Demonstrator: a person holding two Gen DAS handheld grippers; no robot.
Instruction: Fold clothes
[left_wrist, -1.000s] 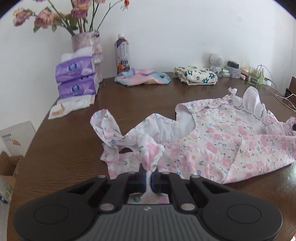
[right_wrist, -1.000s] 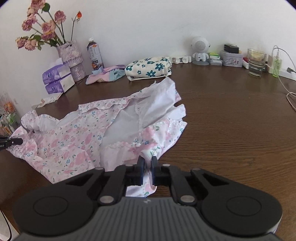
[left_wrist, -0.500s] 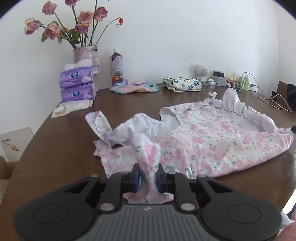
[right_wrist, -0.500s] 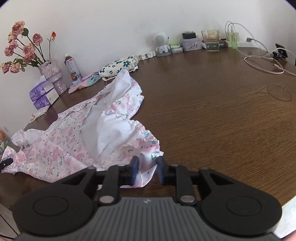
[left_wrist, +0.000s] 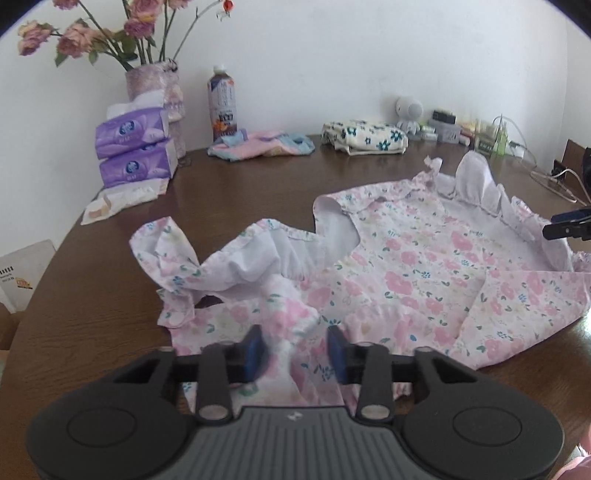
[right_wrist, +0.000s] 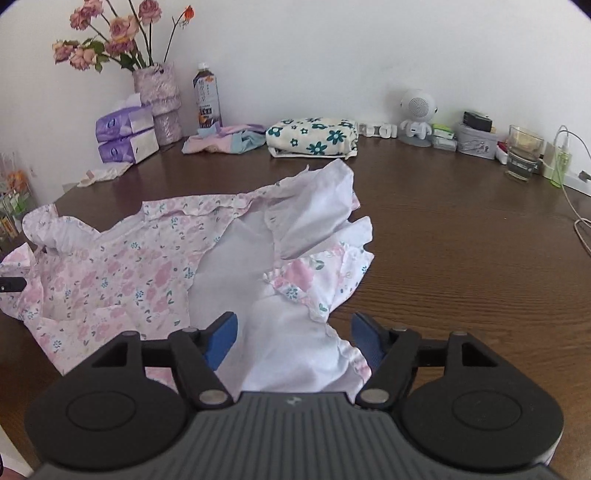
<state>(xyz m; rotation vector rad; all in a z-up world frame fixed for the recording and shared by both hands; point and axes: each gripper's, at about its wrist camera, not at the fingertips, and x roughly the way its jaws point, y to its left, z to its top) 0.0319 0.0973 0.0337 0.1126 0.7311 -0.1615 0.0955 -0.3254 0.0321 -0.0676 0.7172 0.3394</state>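
Left wrist view: left tool has its jaws apart over a bunched hem of the floral dress; contact is probably lost, though blur hides it.
Dress axis: runs rightward across the brown wooden table.
Right wrist view: right tool gapes wide over the white lining.
Fabric: thin, ruffled, limp cotton.

The left gripper sits low at the near edge, its blue-padded jaws spread apart. The right gripper is likewise low and near, jaws wider apart, both pointing toward the far wall.
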